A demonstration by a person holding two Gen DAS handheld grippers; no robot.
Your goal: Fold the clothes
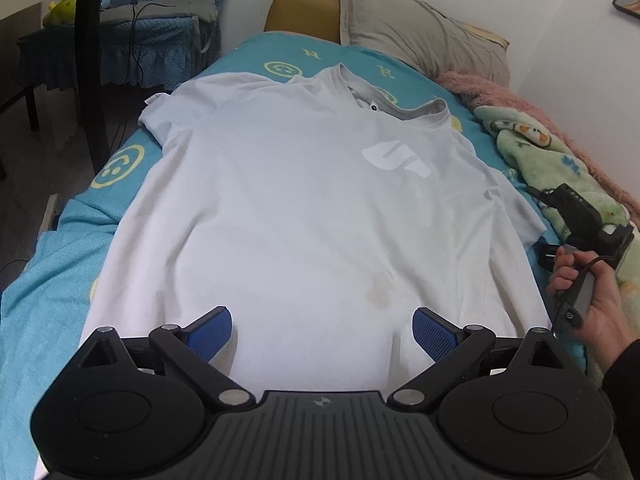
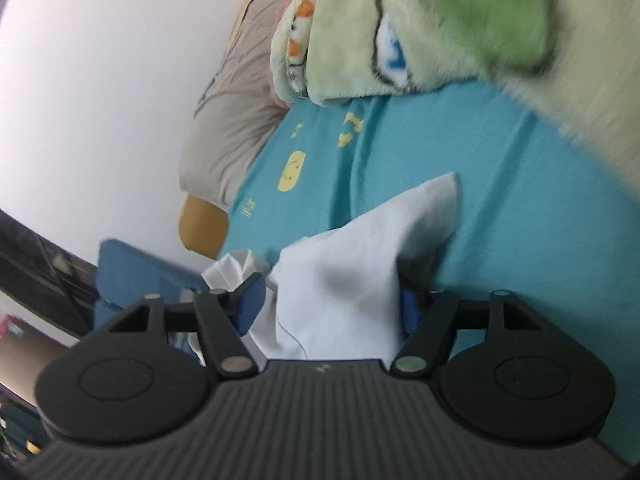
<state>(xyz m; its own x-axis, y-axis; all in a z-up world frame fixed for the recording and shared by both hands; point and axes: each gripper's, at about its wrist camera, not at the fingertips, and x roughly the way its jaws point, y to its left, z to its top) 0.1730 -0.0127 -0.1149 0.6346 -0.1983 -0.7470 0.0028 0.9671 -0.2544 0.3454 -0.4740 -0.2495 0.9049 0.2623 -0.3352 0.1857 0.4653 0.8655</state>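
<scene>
The white T-shirt (image 1: 304,216) lay face up and spread flat along the bed's teal sheet (image 1: 52,264), collar toward the far end, where a grey pillow (image 1: 416,28) leaned on the wall. The left tool (image 1: 322,330) hovered over the shirt's near hem with its blue pads (image 1: 212,330) set wide apart, gripping nothing. A faint yellowish stain (image 1: 378,290) marked the cloth just beyond it. At the right edge, a hand (image 1: 592,300) held the right tool (image 2: 330,302) beside the shirt's sleeve (image 2: 384,236). The right wrist view showed white fabric bunched between its pads, which stood apart; a firm grip could not be confirmed. A green fleece blanket (image 1: 544,152) lay along the right side.
</scene>
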